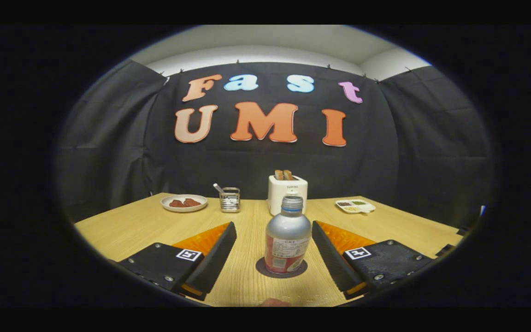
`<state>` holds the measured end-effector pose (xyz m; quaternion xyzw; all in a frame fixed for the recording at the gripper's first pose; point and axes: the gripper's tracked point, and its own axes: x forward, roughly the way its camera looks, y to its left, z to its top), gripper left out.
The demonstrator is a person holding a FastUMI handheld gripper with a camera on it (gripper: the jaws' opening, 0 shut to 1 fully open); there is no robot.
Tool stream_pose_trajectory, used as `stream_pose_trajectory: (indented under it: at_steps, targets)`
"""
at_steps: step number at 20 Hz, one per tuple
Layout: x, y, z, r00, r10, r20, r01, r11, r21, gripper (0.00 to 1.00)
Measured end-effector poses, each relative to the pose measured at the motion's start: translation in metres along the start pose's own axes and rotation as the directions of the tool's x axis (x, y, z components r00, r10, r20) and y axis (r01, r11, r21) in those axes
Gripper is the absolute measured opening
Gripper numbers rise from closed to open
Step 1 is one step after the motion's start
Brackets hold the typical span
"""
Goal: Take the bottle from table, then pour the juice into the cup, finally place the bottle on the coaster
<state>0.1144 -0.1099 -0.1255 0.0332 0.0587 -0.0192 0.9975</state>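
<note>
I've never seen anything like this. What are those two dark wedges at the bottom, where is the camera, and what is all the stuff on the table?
The camera rides on a hand-held grasping tool and looks forward along its two fingers; those are the wedges. A person carries it; there is no robot arm. The fingers are spread open, with a bottle standing upright between them on a dark round coaster, untouched by either finger. Nothing is held. Beyond, on the wooden table, stand a white toaster with toast in it, a glass cup with a spoon, a plate of food and a small snack tray.
</note>
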Motion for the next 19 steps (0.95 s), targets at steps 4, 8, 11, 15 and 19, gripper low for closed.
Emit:
stream_pose_trajectory:
  at_steps: [4, 8, 11, 15, 19]
  targets:
    - [-0.035, 0.015, 0.039, 0.998, 0.021, 0.059, -0.020, 1.000, -0.018, 0.97]
    - [-0.075, 0.025, 0.080, 0.993, 0.041, 0.107, -0.043, 0.999, 0.013, 0.97]
    - [-0.102, 0.022, 0.105, 0.990, 0.039, 0.136, -0.041, 0.999, 0.010, 0.97]
    - [-0.129, 0.018, 0.126, 0.982, 0.059, 0.180, -0.066, 0.997, 0.035, 0.97]
    - [-0.141, 0.020, 0.131, 0.980, 0.080, 0.183, -0.083, 0.996, 0.013, 0.97]
